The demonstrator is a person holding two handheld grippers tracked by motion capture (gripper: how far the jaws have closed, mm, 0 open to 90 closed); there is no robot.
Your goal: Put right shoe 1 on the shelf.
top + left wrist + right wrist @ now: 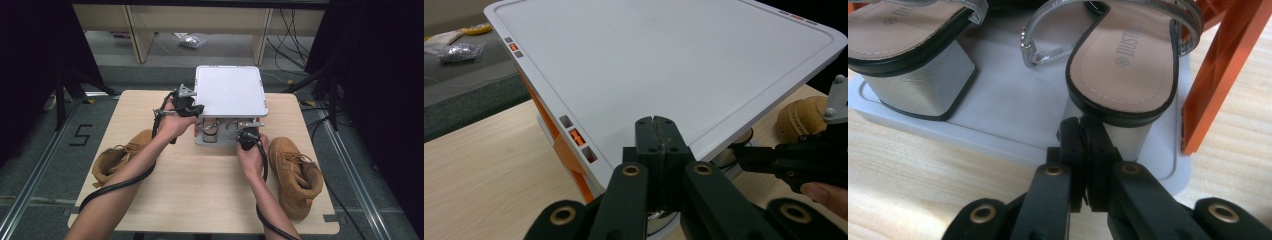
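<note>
Pressing shut, the right tool meets a sandal's heel; the left tool, closed, overlaps the rack's top shelf.

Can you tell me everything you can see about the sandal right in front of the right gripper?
The sandal has a tan insole with dark printed letters, a black rim round the edge, a shiny silver strap with a small buckle, and a chunky silver block heel. It stands upright on the grey bottom shelf of the small rack, beside its twin, with an orange rack post on its other side. The right gripper, jaws together, sits right at its heel; whether they touch is unclear.
</note>
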